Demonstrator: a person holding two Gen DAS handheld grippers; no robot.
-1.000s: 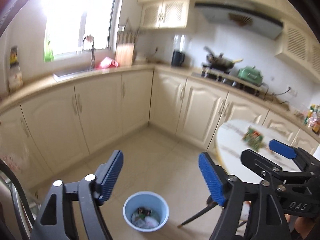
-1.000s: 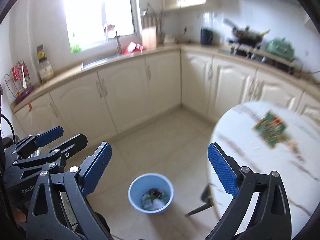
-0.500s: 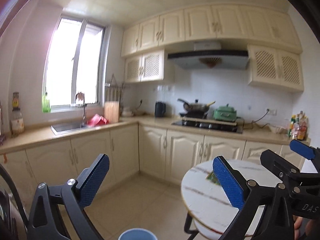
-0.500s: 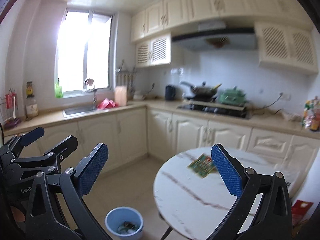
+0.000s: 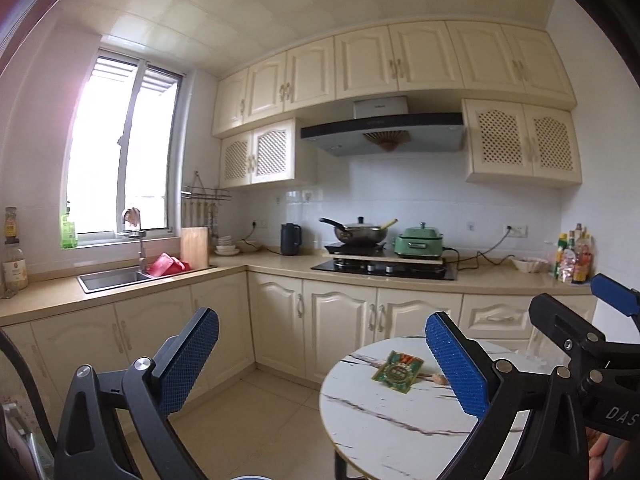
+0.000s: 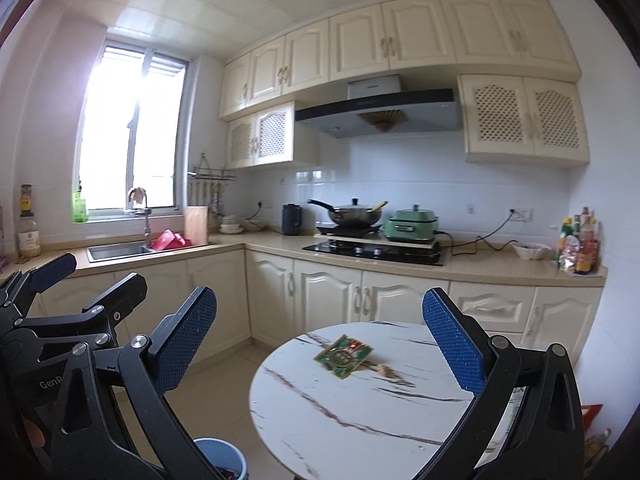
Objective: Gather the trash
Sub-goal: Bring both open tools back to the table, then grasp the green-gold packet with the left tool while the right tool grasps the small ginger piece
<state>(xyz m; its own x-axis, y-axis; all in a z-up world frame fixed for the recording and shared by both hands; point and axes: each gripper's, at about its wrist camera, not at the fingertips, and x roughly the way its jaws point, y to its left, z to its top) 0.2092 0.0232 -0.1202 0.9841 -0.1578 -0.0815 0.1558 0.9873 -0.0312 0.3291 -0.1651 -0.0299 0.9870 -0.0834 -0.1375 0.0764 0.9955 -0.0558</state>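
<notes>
A green snack wrapper (image 6: 343,356) lies flat on the round white marble table (image 6: 360,412), with a small brownish scrap (image 6: 386,369) just right of it. Both also show in the left wrist view: the wrapper (image 5: 398,371) and the scrap (image 5: 440,379). A light blue trash bin (image 6: 224,458) stands on the floor left of the table, with trash inside. My left gripper (image 5: 320,356) and right gripper (image 6: 320,336) are both open and empty, held above and short of the table.
Cream base cabinets (image 6: 320,296) run in an L behind the table. The counter holds a sink (image 6: 116,251), kettle (image 6: 291,219), stove with a wok (image 6: 352,212) and green cooker (image 6: 412,224). Bottles (image 6: 580,244) stand at far right. Tiled floor (image 5: 256,420) lies left of the table.
Both grippers tilted up from looking down at the bin to facing the kitchen and table. The bin has dropped to the bottom edge of view. Both jaws stayed open.
</notes>
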